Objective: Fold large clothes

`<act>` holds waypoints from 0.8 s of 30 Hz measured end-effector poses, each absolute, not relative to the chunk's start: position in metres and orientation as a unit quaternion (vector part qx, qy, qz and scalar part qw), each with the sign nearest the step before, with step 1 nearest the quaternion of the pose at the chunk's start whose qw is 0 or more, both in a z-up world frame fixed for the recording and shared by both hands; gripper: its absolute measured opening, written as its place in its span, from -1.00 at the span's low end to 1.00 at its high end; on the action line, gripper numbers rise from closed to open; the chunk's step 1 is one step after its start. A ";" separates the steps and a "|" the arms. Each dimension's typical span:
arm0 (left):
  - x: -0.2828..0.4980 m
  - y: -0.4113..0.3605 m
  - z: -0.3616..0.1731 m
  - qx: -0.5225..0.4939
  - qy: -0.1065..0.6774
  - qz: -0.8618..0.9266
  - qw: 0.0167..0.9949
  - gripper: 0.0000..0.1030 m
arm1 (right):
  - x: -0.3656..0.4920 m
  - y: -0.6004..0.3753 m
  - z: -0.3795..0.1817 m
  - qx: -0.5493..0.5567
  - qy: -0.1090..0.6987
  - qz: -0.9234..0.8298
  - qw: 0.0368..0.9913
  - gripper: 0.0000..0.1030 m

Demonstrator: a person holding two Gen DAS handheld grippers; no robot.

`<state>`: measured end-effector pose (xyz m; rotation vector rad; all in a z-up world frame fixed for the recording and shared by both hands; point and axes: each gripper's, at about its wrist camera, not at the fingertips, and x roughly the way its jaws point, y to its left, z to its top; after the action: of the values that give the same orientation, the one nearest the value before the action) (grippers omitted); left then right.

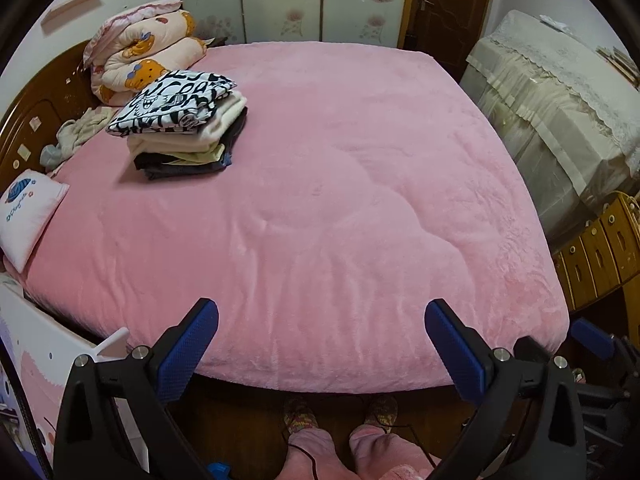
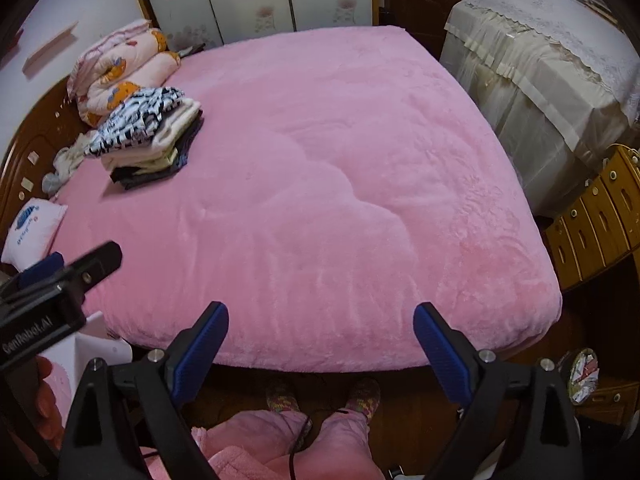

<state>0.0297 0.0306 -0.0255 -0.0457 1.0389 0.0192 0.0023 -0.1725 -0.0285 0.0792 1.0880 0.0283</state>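
— At the bed's [image 1: 320, 184] near edge, how are the fingers set?
— Both the left gripper [image 1: 322, 336] and right gripper [image 2: 320, 340] are spread wide; nothing is held or touched.
— And the clothes?
— A folded stack [image 1: 184, 128] is seen at ten o'clock on the pink cover, beside a rolled quilt [image 1: 140, 48]; a pillow [image 1: 28, 216] lies at nine.

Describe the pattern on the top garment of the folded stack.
Black-and-white graphic print on the top garment; clearest in the left wrist view.
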 end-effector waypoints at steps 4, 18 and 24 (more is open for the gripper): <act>0.026 0.022 -0.028 -0.016 0.503 0.005 0.864 0.98 | -0.003 -0.181 -0.016 0.041 0.488 0.023 0.872 1.00; 0.022 0.014 -0.028 -0.015 0.505 0.010 0.863 0.99 | 0.000 -0.187 -0.014 0.022 0.485 0.033 0.874 1.00; 0.021 0.008 -0.026 -0.001 0.500 0.008 0.866 0.99 | 0.001 -0.185 -0.014 0.017 0.482 0.041 0.875 1.00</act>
<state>0.0215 0.0084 -0.0261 -0.0011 1.0480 0.0162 0.0013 -0.1851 -0.0137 0.0360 1.0073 0.0846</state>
